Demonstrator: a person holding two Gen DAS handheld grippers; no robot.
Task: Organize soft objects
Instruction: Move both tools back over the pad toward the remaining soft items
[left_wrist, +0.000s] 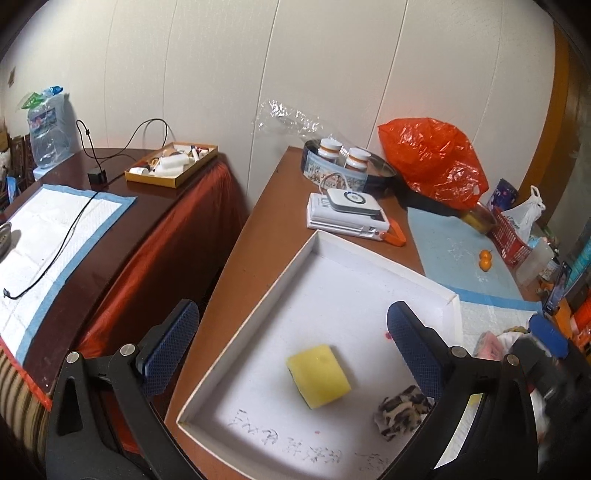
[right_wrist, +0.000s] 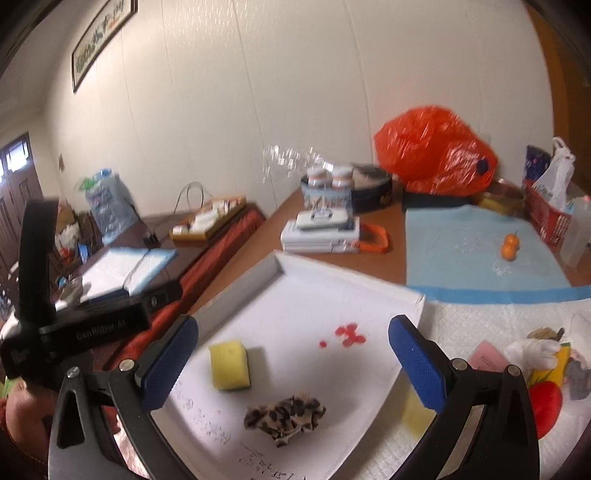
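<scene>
Right wrist: yellow sponge (right_wrist: 229, 364) (squarish) in tray (right_wrist: 369, 280).

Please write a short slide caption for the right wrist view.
Open right gripper above white tray holding yellow sponge and leopard-print cloth.

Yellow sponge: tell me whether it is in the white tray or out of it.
In. The yellow sponge lies flat on the floor of the white tray, inside its raised rim, apart from the leopard-print cloth lying nearby.

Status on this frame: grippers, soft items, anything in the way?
Both grippers open, empty. Yellow sponge and leopard-print cloth in white tray. More soft items right of tray. Nothing blocking.
</scene>
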